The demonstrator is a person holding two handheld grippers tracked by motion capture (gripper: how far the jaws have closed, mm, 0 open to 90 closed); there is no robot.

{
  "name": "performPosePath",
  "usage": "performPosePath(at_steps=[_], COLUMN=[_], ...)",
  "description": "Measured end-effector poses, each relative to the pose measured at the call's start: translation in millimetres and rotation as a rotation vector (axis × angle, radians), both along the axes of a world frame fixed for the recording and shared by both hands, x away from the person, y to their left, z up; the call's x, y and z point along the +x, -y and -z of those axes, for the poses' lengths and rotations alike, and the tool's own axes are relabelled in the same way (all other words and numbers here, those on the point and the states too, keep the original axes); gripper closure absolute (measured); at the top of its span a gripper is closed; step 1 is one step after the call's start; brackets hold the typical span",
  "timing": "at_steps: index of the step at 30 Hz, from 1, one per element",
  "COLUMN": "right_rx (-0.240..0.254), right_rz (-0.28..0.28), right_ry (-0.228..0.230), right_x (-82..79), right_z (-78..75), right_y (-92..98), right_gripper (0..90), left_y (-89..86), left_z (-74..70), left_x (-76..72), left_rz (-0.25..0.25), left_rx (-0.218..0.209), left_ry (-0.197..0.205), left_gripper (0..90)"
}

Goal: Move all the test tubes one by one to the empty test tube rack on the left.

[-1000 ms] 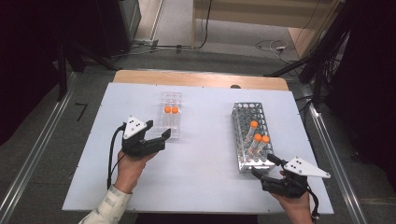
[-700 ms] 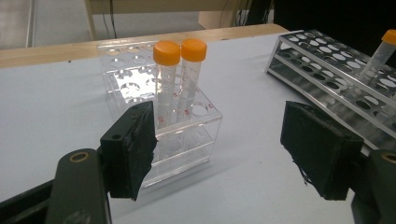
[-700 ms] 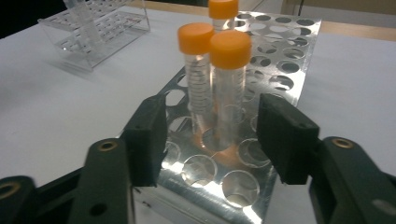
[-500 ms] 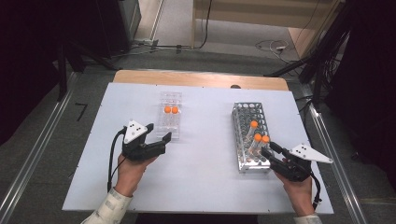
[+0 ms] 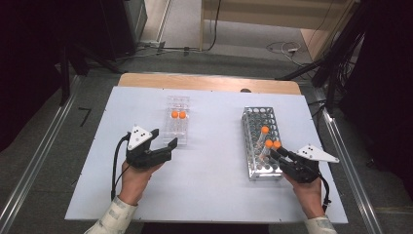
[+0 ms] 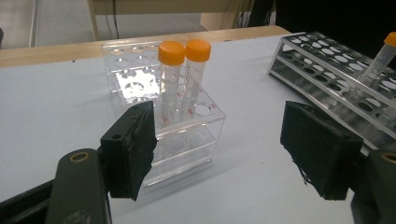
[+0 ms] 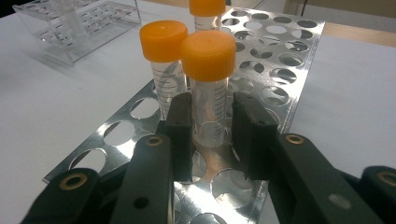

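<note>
A metal tube rack stands at the table's right with three orange-capped tubes in it. My right gripper reaches in from the near right; its jaws have just been closing. In the right gripper view the pads press on both sides of the nearest tube, which stands upright in the rack. A second tube stands just beside it. My left gripper hangs open at the near end of a clear plastic rack holding two orange-capped tubes. Nothing lies between its jaws.
The white table top spreads between the two racks. A wooden strip runs along its far edge. Dark equipment and cables stand beyond the table. Metal rails run along both sides on the floor.
My right gripper has moved up and left to the rack's near end, and its jaws have closed around the nearest tube. The left gripper has stayed in place.
</note>
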State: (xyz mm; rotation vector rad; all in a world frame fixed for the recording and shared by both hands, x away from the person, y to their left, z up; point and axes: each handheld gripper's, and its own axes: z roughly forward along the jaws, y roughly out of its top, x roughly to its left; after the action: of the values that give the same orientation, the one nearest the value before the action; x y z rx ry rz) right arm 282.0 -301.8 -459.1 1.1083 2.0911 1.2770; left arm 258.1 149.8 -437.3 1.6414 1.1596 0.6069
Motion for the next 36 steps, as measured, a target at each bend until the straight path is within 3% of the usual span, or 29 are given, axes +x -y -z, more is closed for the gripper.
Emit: performPosePath(at_steps=[7,22,36], right_rx=[-0.01,-0.006,0.013], right_rz=[0.005,0.01,0.022], right_ry=[-0.009,0.006,0.063], right_x=[2.1,2.9,-5.7], right_z=[1.8,0.6,-15.5], right_y=[-0.2,-1.7,-1.0], right_gripper=[65.5,71.5,72.1], left_y=[1.1,1.6,1.6], left_z=[0.6,-0.4,-0.9], left_x=[-0.3,-1.8,-2.1], left_rz=[0.006,0.01,0.015], left_rx=[0.003,-0.001,-0.005], left_ry=[-0.001,-0.002,-0.001], left_gripper=[26.9,26.9,26.8])
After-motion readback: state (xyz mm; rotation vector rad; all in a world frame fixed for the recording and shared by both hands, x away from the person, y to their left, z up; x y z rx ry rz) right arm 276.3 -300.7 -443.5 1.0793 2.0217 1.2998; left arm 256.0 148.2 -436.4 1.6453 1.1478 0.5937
